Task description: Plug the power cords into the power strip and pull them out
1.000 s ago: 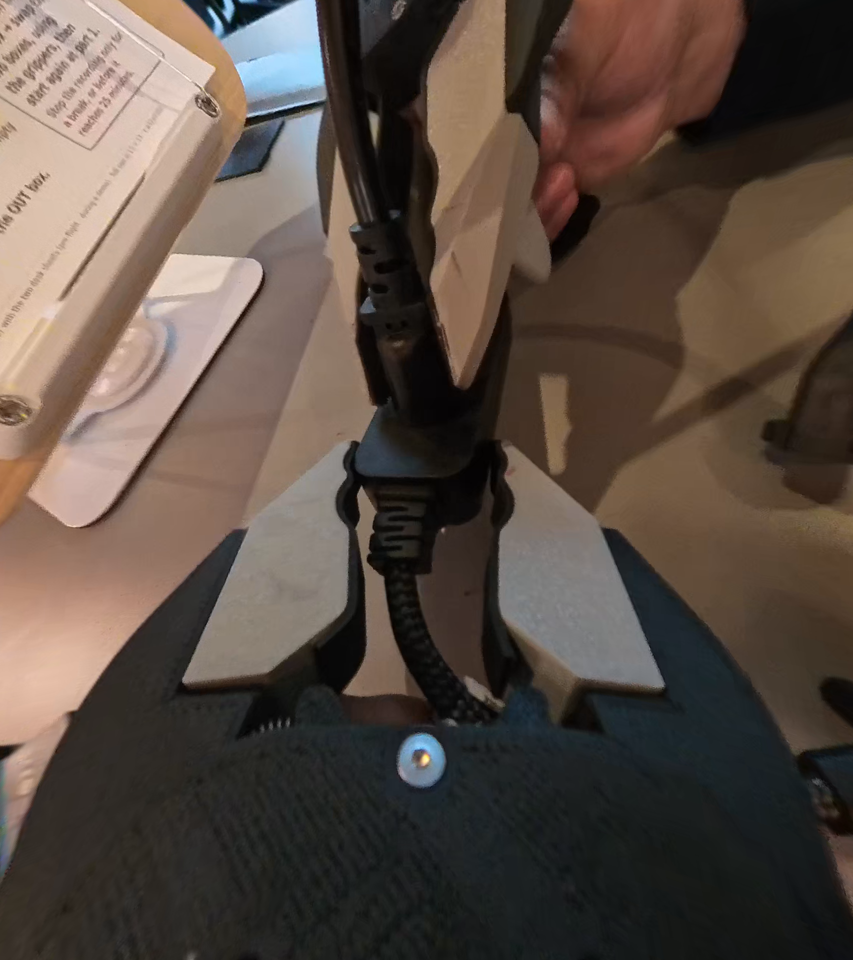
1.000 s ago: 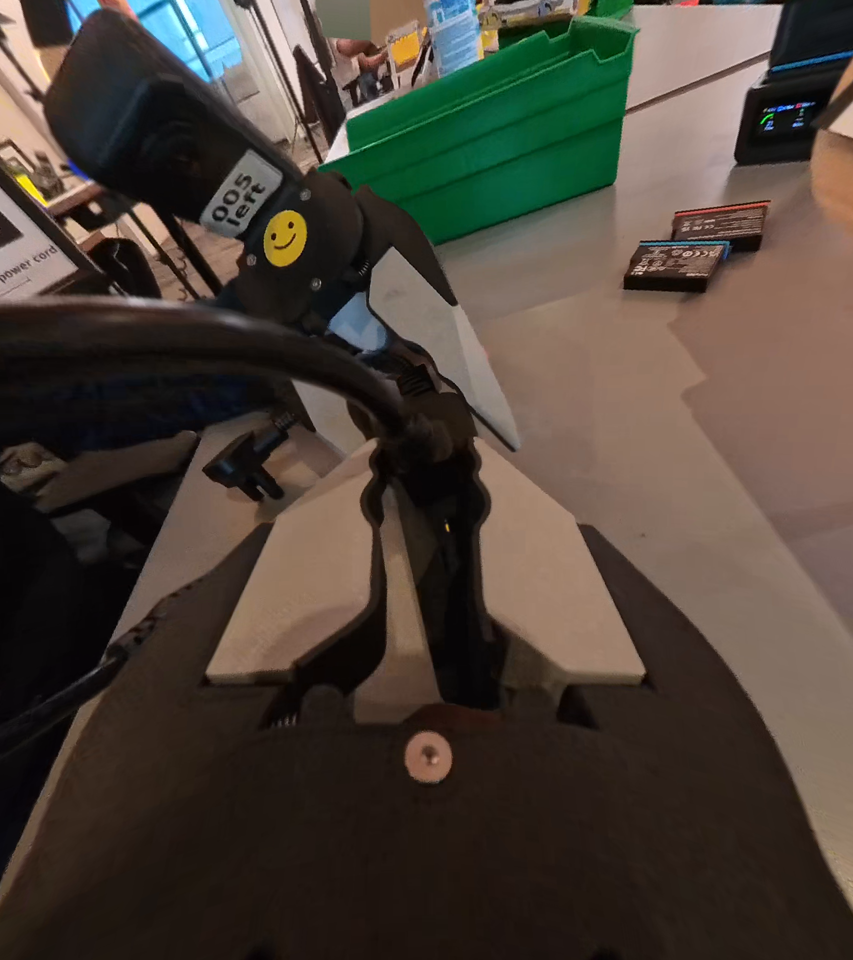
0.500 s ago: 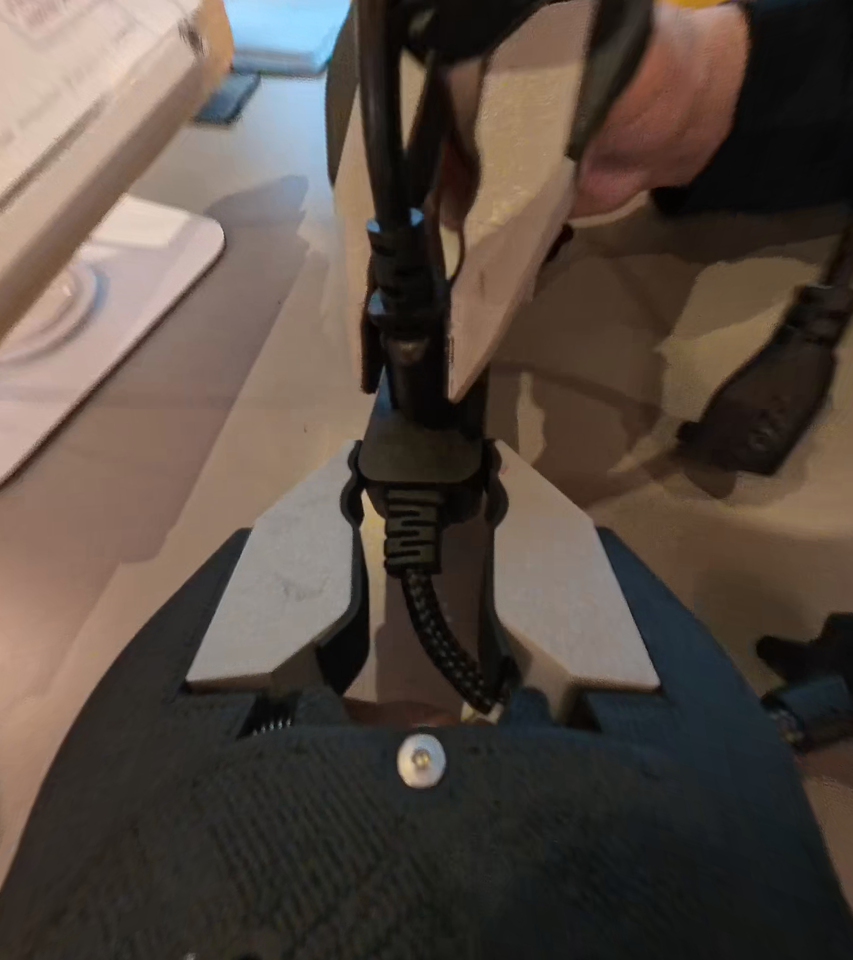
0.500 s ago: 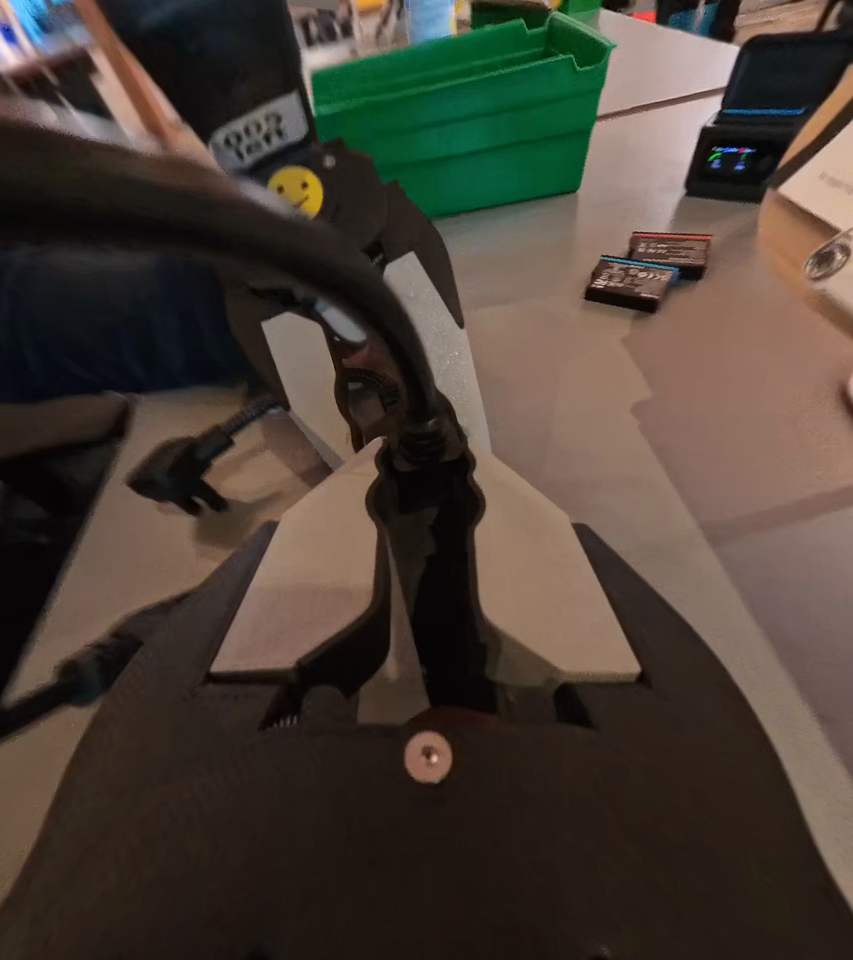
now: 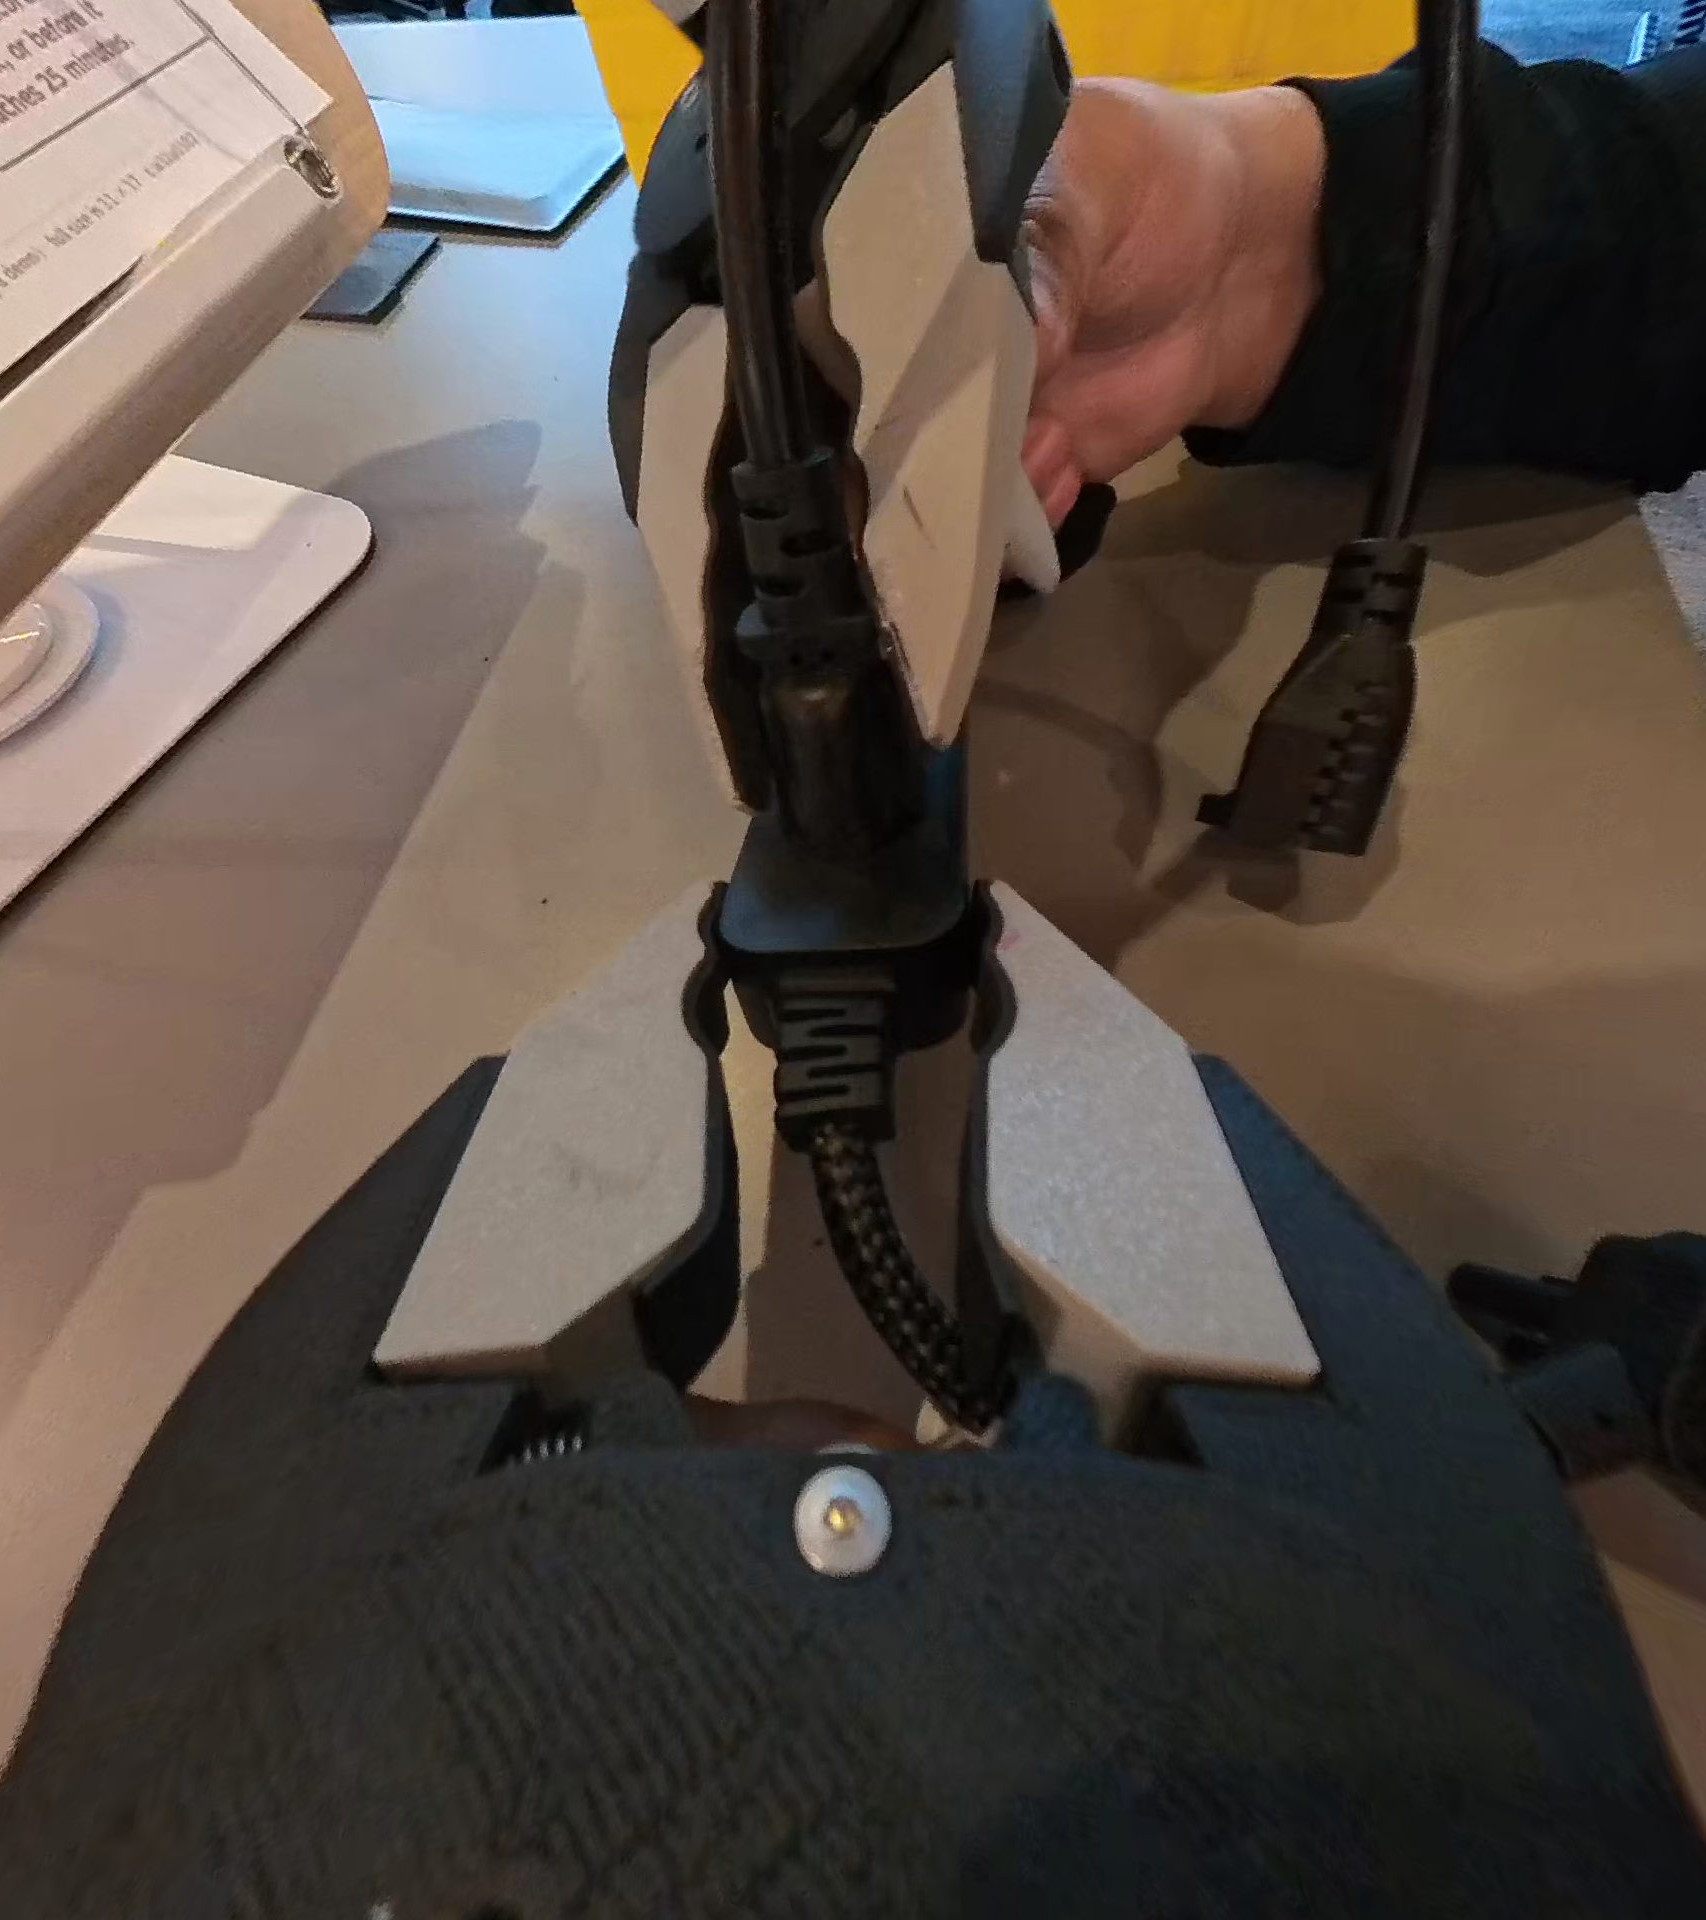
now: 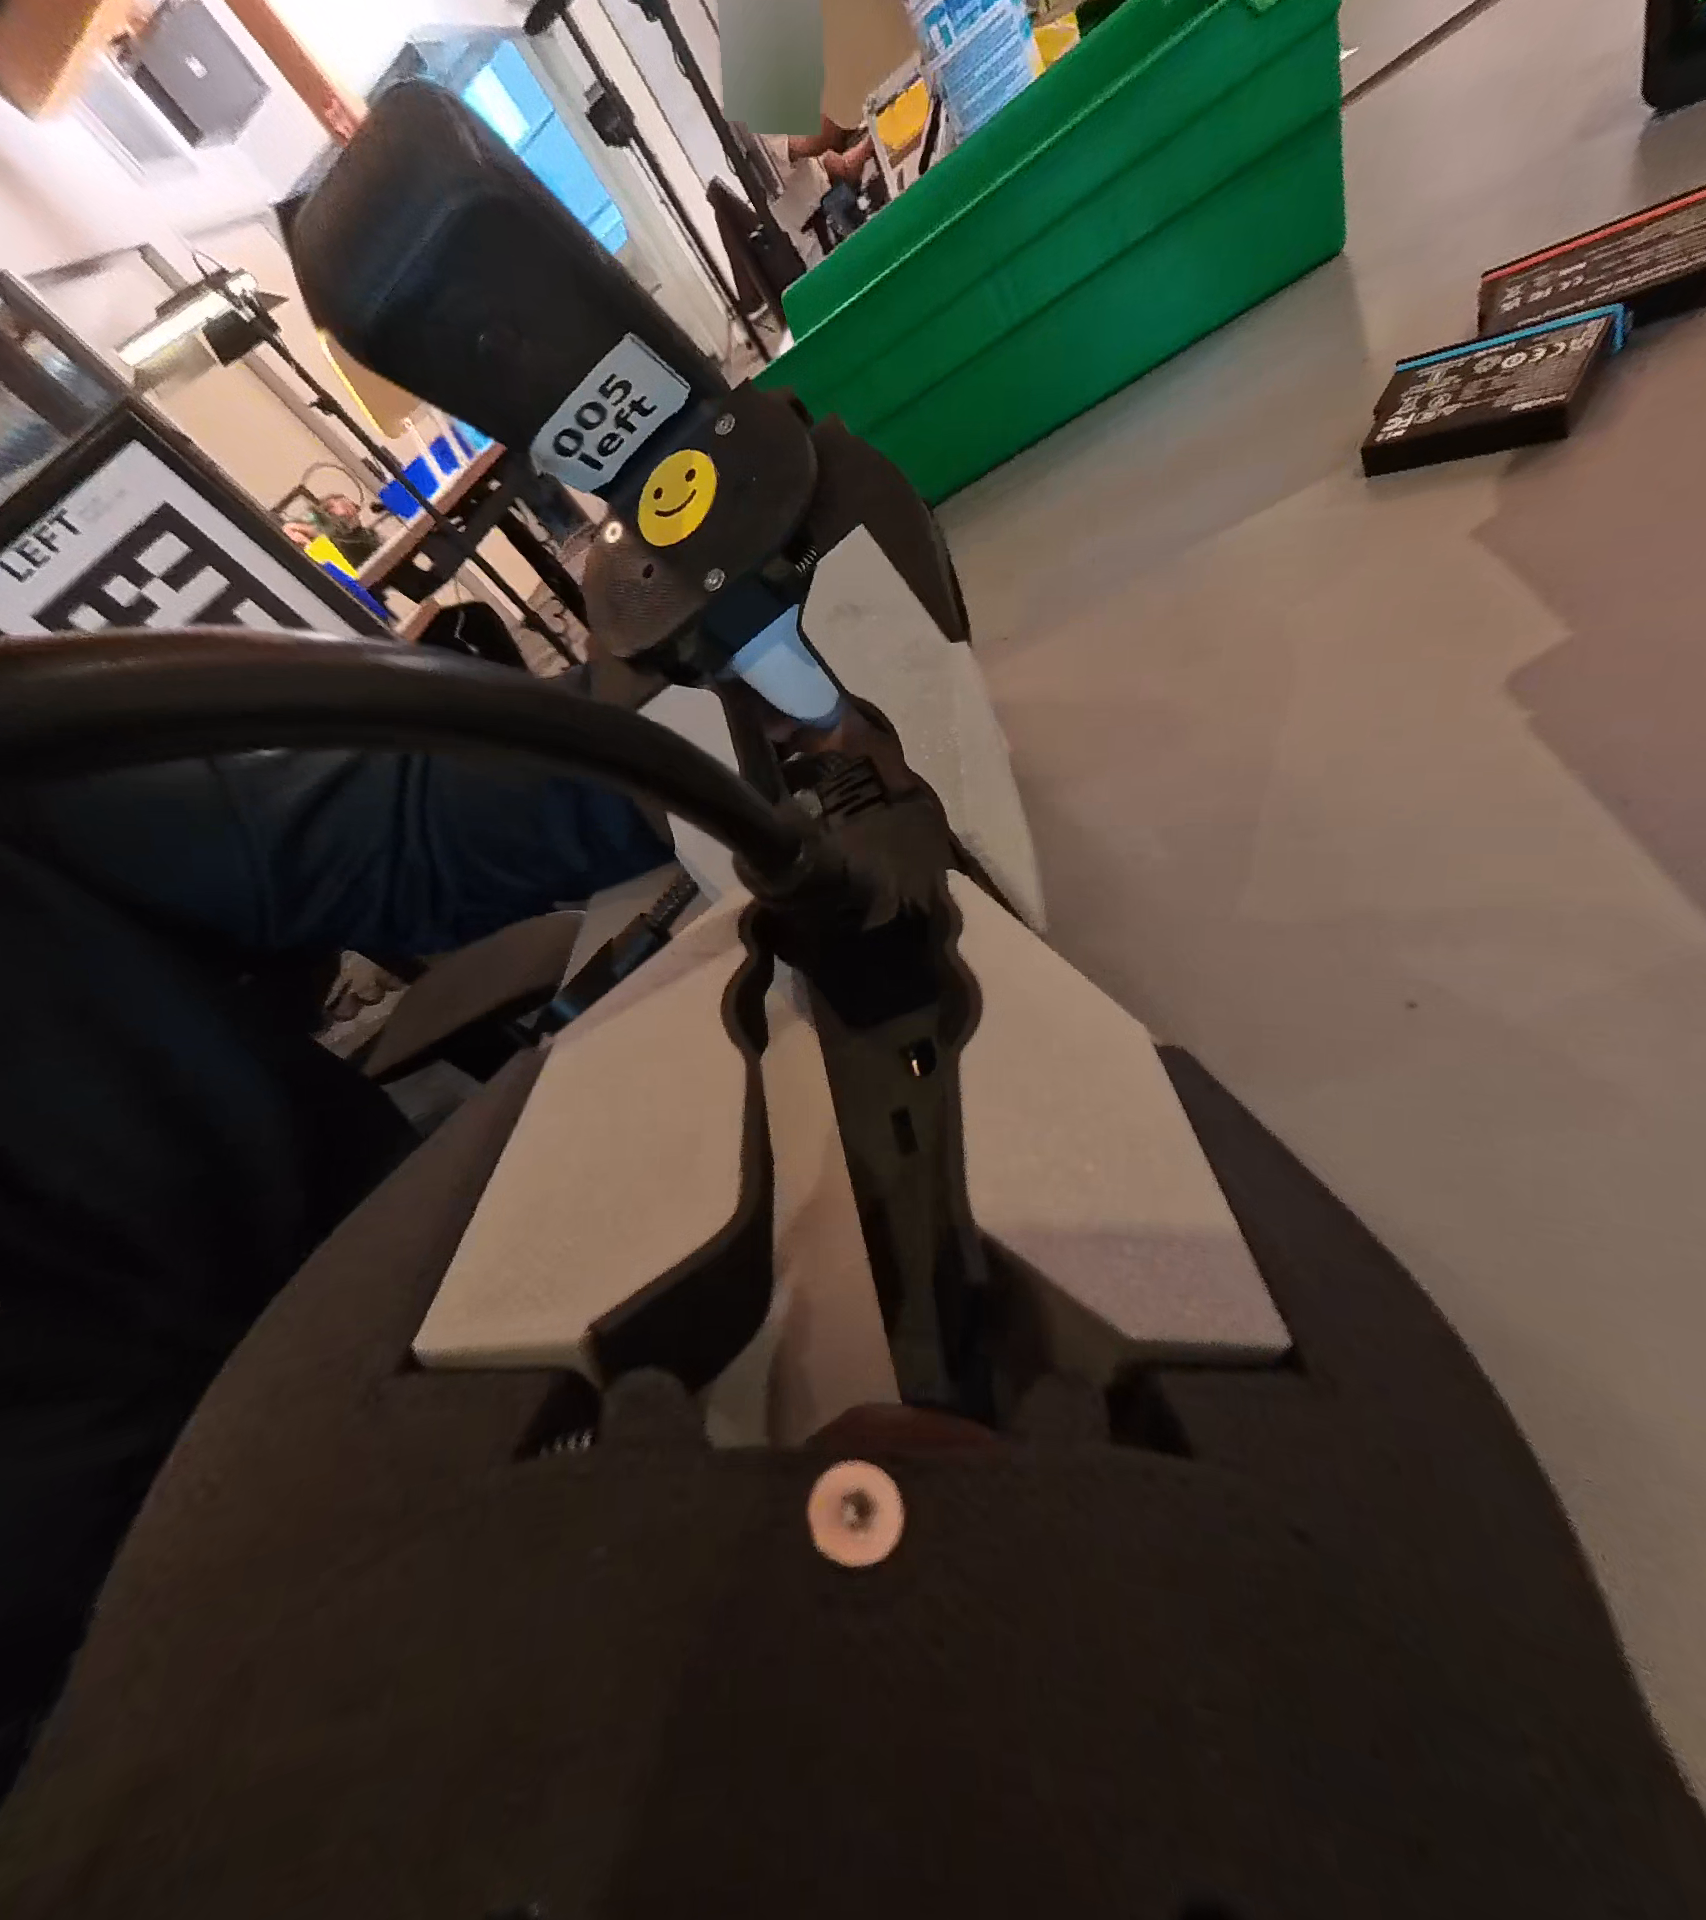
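Note:
My left gripper [image 5: 844,935] is shut on the black end of the power strip [image 5: 838,914], whose braided cord [image 5: 880,1247] runs back between the fingers. My right gripper [image 5: 859,717] comes from above, shut on a black power cord plug [image 5: 807,665] that meets the strip's face. In the right wrist view my right gripper [image 6: 854,956] grips that plug [image 6: 880,997]; its cord [image 6: 413,675] arcs off to the left. The left gripper [image 6: 890,800] faces it, tip to tip. Whether the prongs are seated is hidden.
A second plug [image 5: 1337,717] hangs on its cord at the right, above the grey table [image 5: 413,935]. A third plug [image 5: 1680,1382] lies at the lower right. A sign stand with a white base [image 5: 184,582] is left. A green bin [image 6: 1088,260] and two black packs [image 6: 1493,395] lie beyond. The grippers are tip to tip, or close to it.
Both grippers kept their hold and moved together, tilting over the table. The hanging plug at the right has swung nearer and now hangs straight down.

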Available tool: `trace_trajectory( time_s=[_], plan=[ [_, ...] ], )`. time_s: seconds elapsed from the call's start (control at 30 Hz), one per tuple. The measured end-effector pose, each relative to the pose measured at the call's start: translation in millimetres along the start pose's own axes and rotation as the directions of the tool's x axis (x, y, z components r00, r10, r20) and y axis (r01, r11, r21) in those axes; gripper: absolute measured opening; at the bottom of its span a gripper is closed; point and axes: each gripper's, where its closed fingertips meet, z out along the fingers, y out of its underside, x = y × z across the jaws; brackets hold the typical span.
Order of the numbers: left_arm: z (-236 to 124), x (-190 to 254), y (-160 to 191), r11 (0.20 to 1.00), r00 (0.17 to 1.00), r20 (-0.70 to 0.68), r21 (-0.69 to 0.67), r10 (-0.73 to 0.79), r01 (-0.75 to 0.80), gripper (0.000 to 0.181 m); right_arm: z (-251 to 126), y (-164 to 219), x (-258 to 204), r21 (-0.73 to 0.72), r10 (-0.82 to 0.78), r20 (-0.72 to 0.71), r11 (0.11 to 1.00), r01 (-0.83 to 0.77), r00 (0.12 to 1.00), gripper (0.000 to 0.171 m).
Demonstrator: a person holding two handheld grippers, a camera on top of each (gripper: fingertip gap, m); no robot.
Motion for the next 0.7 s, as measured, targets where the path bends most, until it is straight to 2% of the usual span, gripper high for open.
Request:
trace_trajectory(
  time_s=[0.1,0.2,0.4,0.5,0.57,0.7],
  plan=[
    [2.9,-8.5,2.3,0.998,0.998,0.043,-0.020,-0.052,0.053,0.042,-0.1,-4.2,8.7,-0.028,-0.178,-0.135,0.984,0.175,0.975,0.026],
    [3.9,-12.4,0.6,0.995,0.993,0.058,-0.008,-0.099,0.100,0.042,-0.6,-10.0,10.8,-0.086,-0.375,-0.248,0.927,0.366,0.893,0.023],
    [6.9,-12.5,3.5,0.993,0.991,0.071,-0.033,-0.114,0.117,0.043,0.0,-8.6,13.4,-0.150,-0.500,-0.301,0.866,0.478,0.812,0.024],
    [3.0,-17.9,1.5,0.999,0.990,0.141,-0.036,-0.006,0.011,0.043,0.1,-13.8,13.7,-0.054,-0.383,-0.287,0.922,0.384,0.878,0.022],
    [-2.1,-20.2,-5.1,0.999,0.988,0.150,0.001,-0.034,0.034,0.042,-1.7,-19.7,13.8,0.044,-0.261,-0.239,0.959,0.279,0.935,0.023],
    [-1.0,-22.4,-4.6,1.000,0.985,0.168,0.002,-0.025,0.025,0.042,-3.4,-19.1,14.6,0.114,-0.091,-0.134,0.988,0.107,0.987,0.025]
  ],
)
